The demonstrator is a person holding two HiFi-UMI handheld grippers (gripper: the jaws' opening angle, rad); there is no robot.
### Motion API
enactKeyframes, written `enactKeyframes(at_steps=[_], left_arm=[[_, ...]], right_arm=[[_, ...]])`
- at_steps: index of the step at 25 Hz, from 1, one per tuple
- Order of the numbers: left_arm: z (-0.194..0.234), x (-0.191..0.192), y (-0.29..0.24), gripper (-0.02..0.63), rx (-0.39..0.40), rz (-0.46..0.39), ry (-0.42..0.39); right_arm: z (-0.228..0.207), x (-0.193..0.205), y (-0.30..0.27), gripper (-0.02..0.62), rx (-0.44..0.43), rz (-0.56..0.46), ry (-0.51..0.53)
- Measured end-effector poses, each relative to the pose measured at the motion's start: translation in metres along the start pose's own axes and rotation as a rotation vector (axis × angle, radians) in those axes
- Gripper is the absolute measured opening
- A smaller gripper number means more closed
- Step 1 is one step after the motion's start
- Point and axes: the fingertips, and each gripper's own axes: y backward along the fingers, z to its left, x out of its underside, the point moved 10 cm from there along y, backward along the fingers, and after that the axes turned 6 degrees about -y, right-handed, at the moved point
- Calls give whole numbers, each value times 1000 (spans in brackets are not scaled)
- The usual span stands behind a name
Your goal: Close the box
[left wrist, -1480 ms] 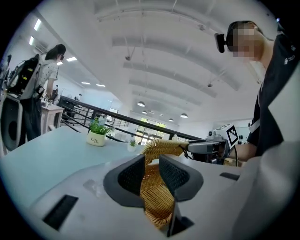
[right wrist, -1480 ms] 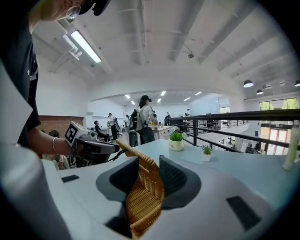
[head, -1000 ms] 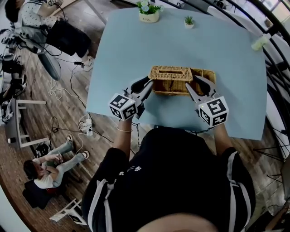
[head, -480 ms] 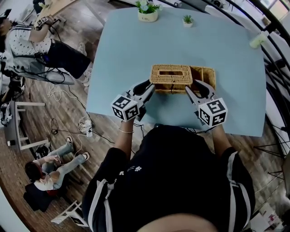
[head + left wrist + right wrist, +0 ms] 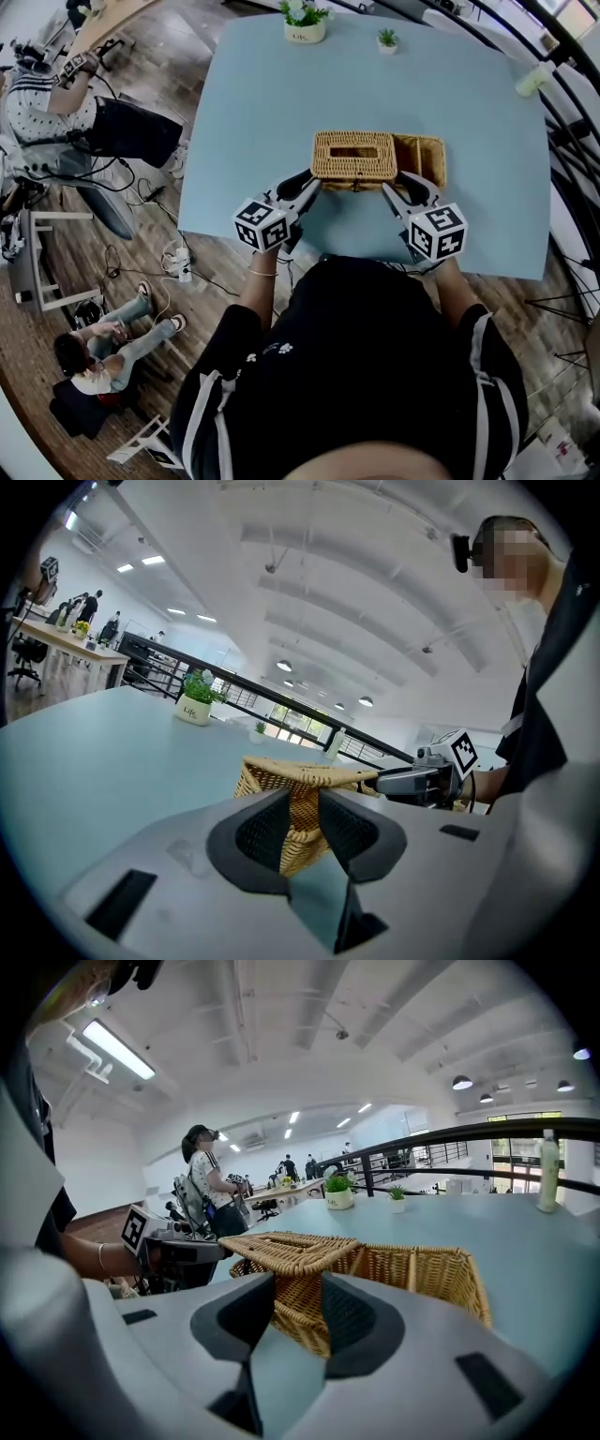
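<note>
Lowered since the earlier frames: wicker lid (image 5: 353,155), then tipped steeply on edge between both pairs of jaws, now close to level over the wicker box (image 5: 427,161). Left gripper (image 5: 307,185): jaws partway closed and clamped on the lid's near corner on its own side, weave filling the gap between the pads. Right gripper (image 5: 400,184): likewise pinched on the lid's other near corner. Box directly ahead of both grippers on the pale blue table (image 5: 253,112), with an uncovered section ahead and to the right of the right gripper. Two-corner hold judged to keep the lid flat and square while it comes down. Lid sits toward the left gripper's side; whether fully seated, not discernible. Potted plant (image 5: 307,28) far beyond the jaws, well apart from the box.
</note>
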Motion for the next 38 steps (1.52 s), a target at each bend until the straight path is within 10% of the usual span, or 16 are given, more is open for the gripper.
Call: enactKeyframes(at_steps=[24, 38], left_arm=[[-2, 24, 8, 83, -23, 72, 27], [-9, 8, 15, 52, -40, -40, 24]], right_arm=[[4, 14, 1, 141, 36, 34, -63], [5, 1, 24, 0, 136, -163, -168]])
